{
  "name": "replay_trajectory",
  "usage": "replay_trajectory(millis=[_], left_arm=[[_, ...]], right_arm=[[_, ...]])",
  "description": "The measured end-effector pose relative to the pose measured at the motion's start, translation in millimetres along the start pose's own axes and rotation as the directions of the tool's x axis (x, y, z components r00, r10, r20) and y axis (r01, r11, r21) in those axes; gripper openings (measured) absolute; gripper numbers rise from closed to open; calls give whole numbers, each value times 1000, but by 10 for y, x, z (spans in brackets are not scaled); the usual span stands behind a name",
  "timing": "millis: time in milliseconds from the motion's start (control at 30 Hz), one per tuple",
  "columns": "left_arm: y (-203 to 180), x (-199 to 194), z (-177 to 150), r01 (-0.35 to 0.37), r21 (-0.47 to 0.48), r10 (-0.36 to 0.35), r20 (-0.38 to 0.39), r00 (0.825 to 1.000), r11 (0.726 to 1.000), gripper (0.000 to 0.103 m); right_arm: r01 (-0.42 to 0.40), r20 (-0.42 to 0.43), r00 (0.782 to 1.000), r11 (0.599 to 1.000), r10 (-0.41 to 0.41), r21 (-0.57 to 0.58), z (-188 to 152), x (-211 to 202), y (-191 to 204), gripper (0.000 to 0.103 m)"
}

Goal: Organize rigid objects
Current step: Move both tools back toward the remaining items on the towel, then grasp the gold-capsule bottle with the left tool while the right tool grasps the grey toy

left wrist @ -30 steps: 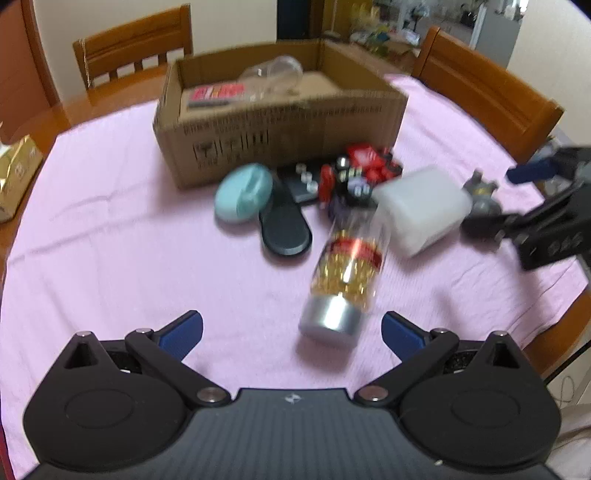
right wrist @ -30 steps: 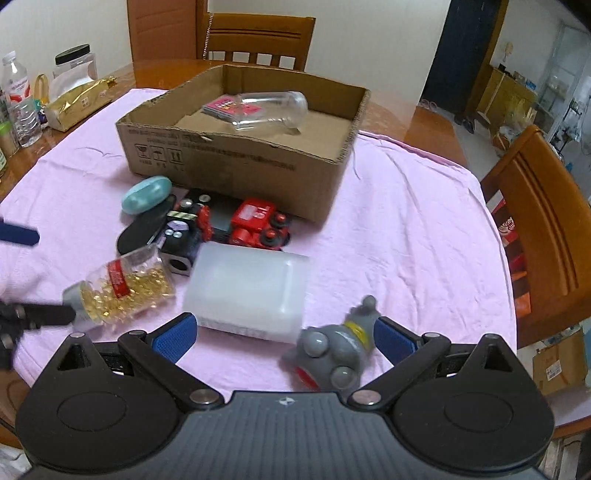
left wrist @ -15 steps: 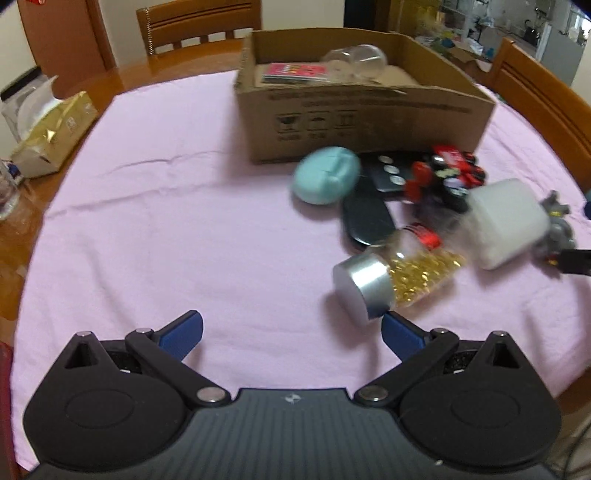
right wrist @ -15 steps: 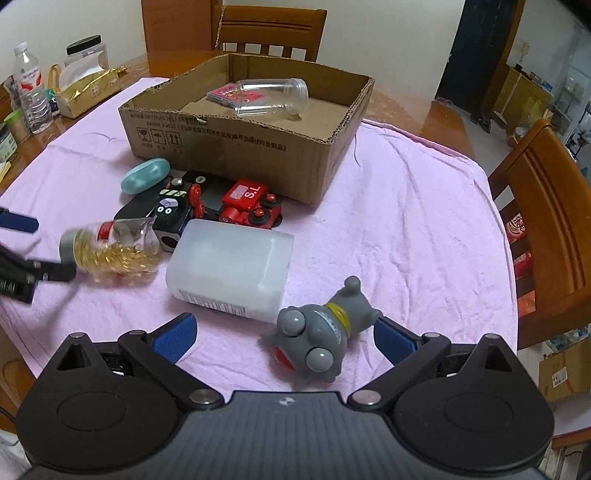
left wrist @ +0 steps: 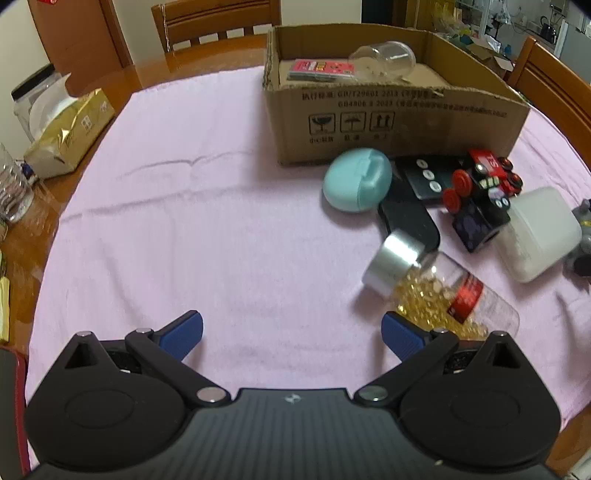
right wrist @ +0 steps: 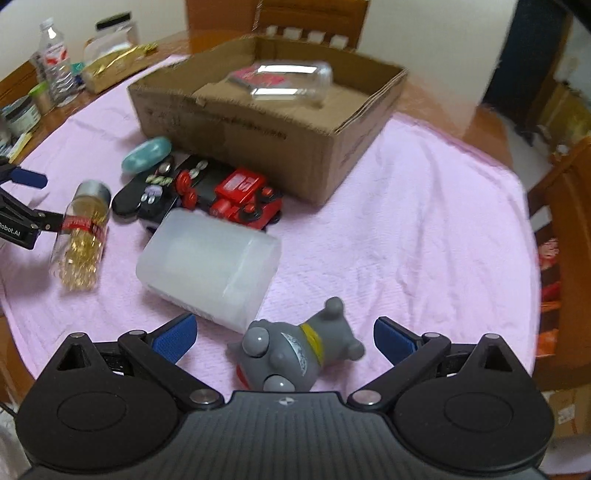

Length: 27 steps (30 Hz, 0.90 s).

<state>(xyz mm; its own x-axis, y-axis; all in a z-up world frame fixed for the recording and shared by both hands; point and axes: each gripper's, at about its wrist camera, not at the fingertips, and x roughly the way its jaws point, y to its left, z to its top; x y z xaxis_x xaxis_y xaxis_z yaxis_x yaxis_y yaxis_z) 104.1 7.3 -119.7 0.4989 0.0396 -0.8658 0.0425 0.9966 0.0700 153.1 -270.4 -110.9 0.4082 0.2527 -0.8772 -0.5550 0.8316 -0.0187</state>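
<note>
A cardboard box [left wrist: 391, 114] [right wrist: 258, 136] holds a clear jar [left wrist: 384, 59] and a pink pack [left wrist: 319, 70]. In front of it lie a teal case [left wrist: 356, 179], black remotes [left wrist: 408, 218], a red toy train [left wrist: 480, 181], a white plastic container [right wrist: 208, 266] and a pill bottle with a silver cap [left wrist: 436, 291] [right wrist: 85, 229]. My left gripper [left wrist: 291, 334] is open; its right finger touches the bottle. My right gripper [right wrist: 282, 338] is open around a grey toy figure [right wrist: 295, 354].
A pink cloth [left wrist: 184, 221] covers the wooden table. A gold tissue pack [left wrist: 70, 133], a lidded container and bottles [right wrist: 55, 70] stand at the left edge. Wooden chairs [left wrist: 218, 22] surround the table.
My left gripper has swung left and closer, so the pill bottle now lies at its right finger and has turned. My right gripper moved forward around the grey toy.
</note>
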Motion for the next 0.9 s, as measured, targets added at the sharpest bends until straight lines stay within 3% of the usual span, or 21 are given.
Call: replay_trajectory(millis=[100, 333, 567, 733, 900], left_arm=[[7, -29, -59, 8, 7, -8, -12, 1000, 1000, 102], [-50, -127, -166, 72, 88, -71, -8, 997, 994, 102], [-302, -155, -251, 167, 173, -167, -15, 986, 971, 102], [-424, -97, -285, 178, 190, -176, -25, 984, 965, 102], [-480, -96, -275, 181, 218, -188, 14, 982, 959, 102]], right_arm=[[-41, -54, 998, 999, 42, 12, -18, 60, -23, 103], [-39, -124, 991, 995, 51, 95, -226, -77, 90, 103], [46, -111, 994, 974, -21, 223, -375, 28, 138, 103], [99, -100, 992, 979, -82, 178, -392, 62, 239, 103], [102, -80, 993, 977, -89, 188, -419, 59, 241, 103]])
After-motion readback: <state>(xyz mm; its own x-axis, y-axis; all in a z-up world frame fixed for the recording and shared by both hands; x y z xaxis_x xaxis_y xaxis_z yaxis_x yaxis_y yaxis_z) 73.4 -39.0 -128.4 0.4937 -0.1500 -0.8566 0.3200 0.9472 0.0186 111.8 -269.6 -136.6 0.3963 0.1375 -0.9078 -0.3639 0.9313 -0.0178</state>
